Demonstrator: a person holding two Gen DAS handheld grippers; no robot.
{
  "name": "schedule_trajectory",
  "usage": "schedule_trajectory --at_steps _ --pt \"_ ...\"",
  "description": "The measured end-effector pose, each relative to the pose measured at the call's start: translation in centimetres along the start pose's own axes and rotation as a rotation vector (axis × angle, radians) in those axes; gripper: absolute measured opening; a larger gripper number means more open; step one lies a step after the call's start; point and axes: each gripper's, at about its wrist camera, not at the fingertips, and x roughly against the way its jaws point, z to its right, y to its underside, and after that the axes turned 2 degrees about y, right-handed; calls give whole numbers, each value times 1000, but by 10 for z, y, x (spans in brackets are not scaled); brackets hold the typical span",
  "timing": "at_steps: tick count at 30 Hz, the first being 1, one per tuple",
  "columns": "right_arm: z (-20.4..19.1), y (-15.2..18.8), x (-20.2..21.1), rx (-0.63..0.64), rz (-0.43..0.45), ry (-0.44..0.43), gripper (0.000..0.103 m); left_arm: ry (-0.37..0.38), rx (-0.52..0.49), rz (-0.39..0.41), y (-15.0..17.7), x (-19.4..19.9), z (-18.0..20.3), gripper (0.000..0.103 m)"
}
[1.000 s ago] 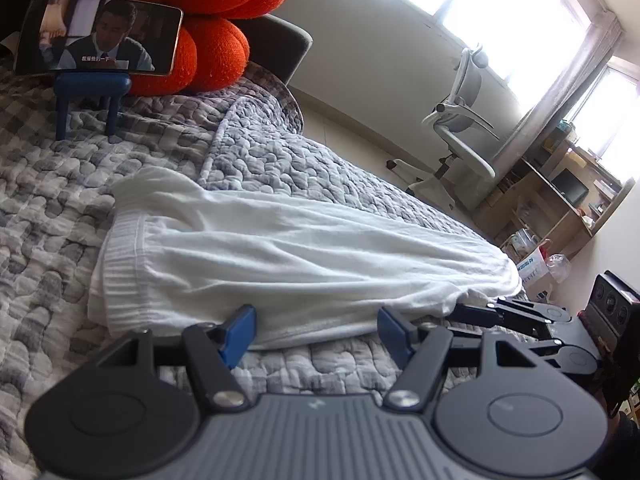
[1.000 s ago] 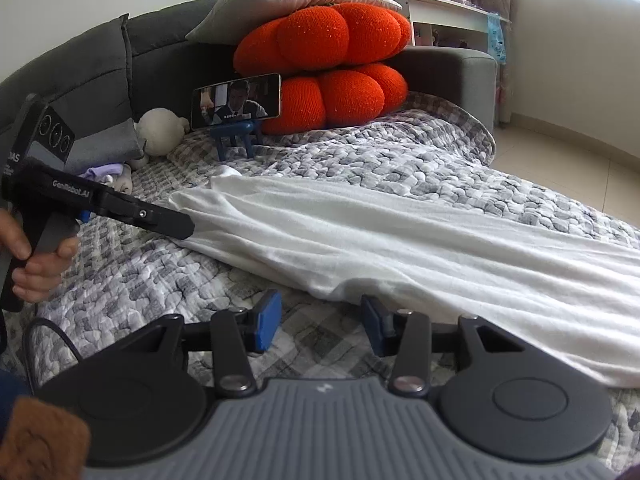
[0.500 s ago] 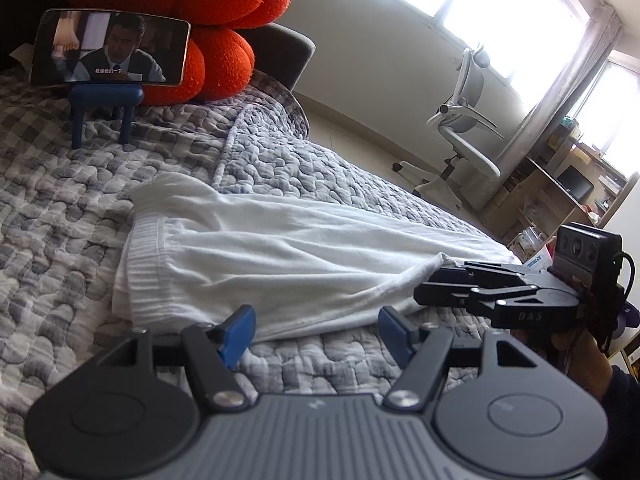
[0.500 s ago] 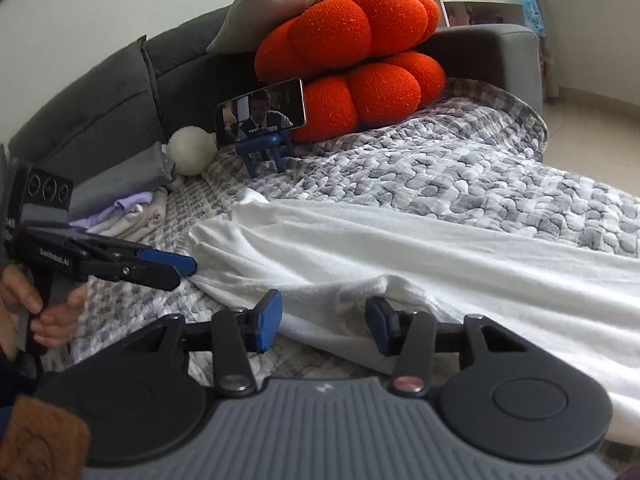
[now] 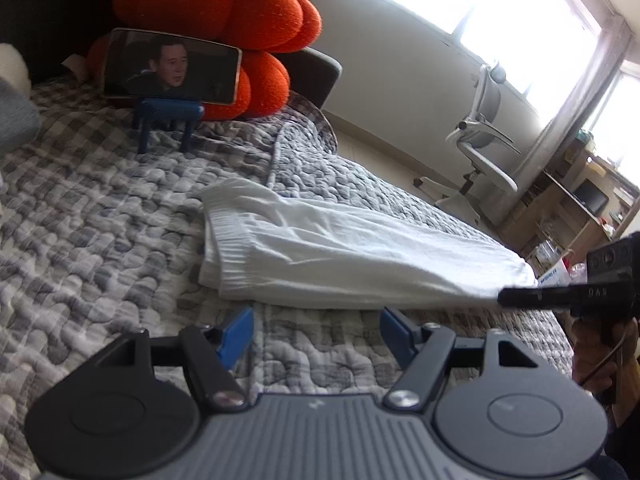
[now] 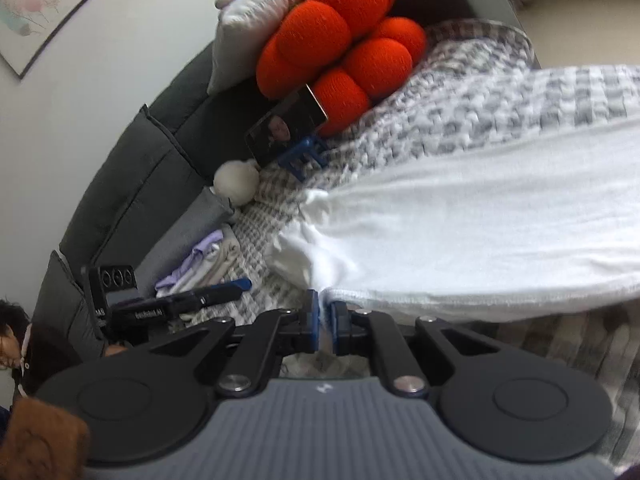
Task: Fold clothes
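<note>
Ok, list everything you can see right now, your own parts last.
garment: one, white, lying long on the quilt
quilt: one, grey check, covering the bed
cushion: one, orange, at the headboard
phone: one, on a blue stand, before the cushion
folded pile: one, lilac and white, by the headboard
chair: one, white, near the window
left tongs: open, empty, short of the garment
right tongs: closing on the garment's edge

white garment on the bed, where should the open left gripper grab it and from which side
Probably the ribbed band end of the white garment, at its near corner. It lies flat on the quilt just ahead of the open left gripper, so come in low from the near side and slide one finger under the edge. The right gripper is closing on the other end's hem.
</note>
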Motion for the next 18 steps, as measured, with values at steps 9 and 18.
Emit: schedule_trajectory --at_steps 9,18 --pt "14 16 1 -93 75 -45 14 -1 179 45 2 2 -34 71" --pt "11 26 -4 -42 93 26 16 29 312 76 -4 -20 -45 79"
